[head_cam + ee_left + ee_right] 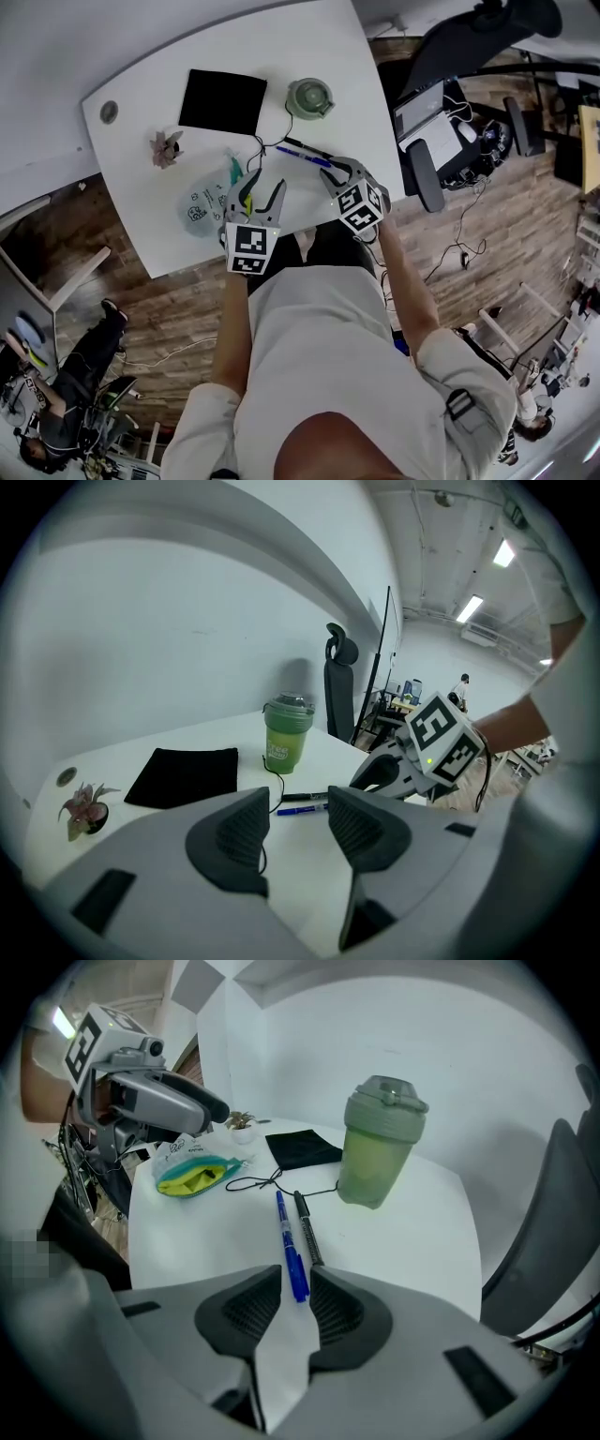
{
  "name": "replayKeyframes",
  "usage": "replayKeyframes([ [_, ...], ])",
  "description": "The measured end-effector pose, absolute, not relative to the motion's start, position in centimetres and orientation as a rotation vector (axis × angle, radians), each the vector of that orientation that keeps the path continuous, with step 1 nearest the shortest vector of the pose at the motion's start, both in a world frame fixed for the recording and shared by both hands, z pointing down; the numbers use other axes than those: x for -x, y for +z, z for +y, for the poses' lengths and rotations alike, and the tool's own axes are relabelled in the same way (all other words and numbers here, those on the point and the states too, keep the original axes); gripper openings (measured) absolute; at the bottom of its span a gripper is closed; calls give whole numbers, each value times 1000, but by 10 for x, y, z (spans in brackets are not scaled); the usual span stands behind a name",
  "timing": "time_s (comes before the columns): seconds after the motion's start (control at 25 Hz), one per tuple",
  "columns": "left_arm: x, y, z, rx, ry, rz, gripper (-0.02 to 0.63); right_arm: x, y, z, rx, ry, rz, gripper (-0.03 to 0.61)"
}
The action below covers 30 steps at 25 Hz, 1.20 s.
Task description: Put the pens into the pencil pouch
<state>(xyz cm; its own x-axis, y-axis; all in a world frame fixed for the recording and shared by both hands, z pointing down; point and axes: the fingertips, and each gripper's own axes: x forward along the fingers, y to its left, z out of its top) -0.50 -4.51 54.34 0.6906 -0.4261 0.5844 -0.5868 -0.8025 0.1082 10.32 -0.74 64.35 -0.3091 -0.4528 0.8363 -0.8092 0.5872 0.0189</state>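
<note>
Right gripper [295, 1288] is hovering with jaws narrow around the near end of a blue plastic pen [284, 1232], pads not pressing. Slim black pen [307, 1227] is lying just beside it on the white table [412, 1232]. Teal-and-yellow pencil pouch [195, 1176] is sitting further left. Left gripper [291, 827] is hovering, jaws wide, empty. Green lidded cup [380, 1143] is showing white print, unreadable.

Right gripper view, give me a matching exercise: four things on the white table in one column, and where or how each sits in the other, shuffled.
1 blue pen
2 black pen
3 pencil pouch
4 green lidded cup

A standing upright
B near end between the right gripper jaws
C lying on the cup's side of the other pen
D lying flat by the left gripper

Pairs: 1-B, 2-C, 3-D, 4-A
</note>
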Motion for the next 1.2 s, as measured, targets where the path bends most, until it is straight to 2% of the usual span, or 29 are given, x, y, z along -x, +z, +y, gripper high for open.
replayKeyframes([
  [0.36, 4, 546, -40, -2610, 800, -793, 190, -101, 654, -10, -976, 522, -1952, 96],
  [0.56, 6, 547, -38, -2601, 798, -800, 190, -101, 658, -11, -966, 515, -1943, 50],
  [1.2, 21, 549, -30, -2539, 789, -915, 183, -80, 642, -1, -881, 458, -1997, 44],
])
